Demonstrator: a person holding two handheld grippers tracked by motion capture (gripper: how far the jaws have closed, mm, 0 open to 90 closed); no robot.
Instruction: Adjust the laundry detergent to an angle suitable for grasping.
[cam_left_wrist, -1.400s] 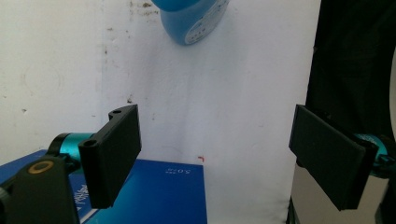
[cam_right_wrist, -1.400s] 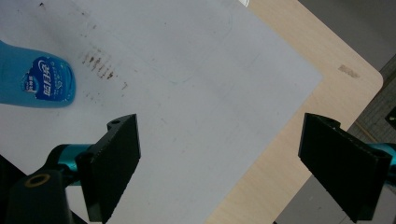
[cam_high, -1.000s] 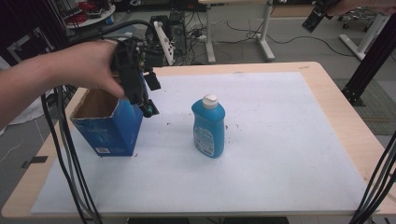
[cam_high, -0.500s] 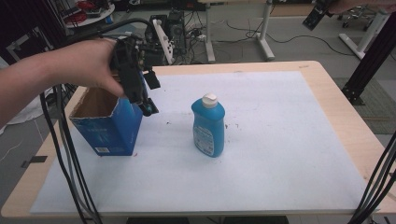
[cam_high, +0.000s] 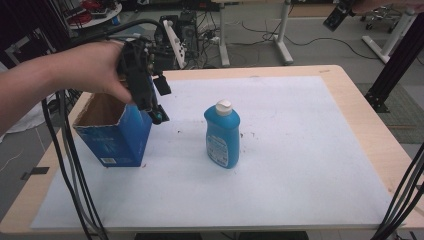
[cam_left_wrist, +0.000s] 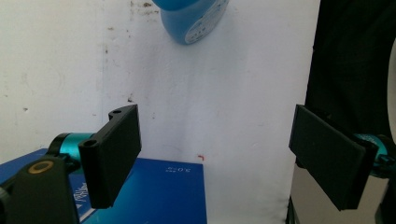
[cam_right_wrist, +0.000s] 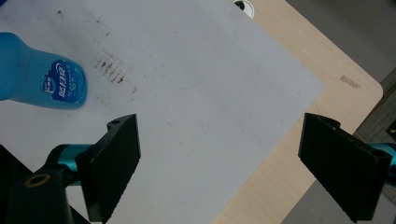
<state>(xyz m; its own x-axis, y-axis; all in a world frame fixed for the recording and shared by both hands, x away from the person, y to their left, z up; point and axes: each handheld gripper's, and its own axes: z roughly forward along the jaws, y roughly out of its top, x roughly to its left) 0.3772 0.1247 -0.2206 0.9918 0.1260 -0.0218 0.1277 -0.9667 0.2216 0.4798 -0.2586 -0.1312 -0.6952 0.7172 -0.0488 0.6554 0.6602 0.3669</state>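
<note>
While we are comparing this moment with the two earlier high views, we are finding almost nothing shifted: the left gripper (cam_high: 159, 116) is still hovering at the near right corner of the blue box (cam_high: 116, 131), and the blue bottle (cam_high: 222, 135) is standing where it stood. We are reading that stillness as a pause over the box rather than a grasp, so the work on the box is not yet under way.

In the left gripper view, its jaws are standing wide apart with nothing between them, the box's blue face (cam_left_wrist: 154, 191) lying below and the bottle (cam_left_wrist: 191, 18) farther off on the white sheet (cam_left_wrist: 210, 93).

We are seeing the box upright near the left edge of the table (cam_high: 350, 95), its torn open mouth facing up and its long axis running vertically. The bottle is also upright, well apart to the box's right, white cap (cam_high: 224, 106) pointing up.

The right gripper (cam_high: 334, 16) is being held high beyond the far right of the table; in the right gripper view its jaws are gaping wide and empty above the sheet.
</note>
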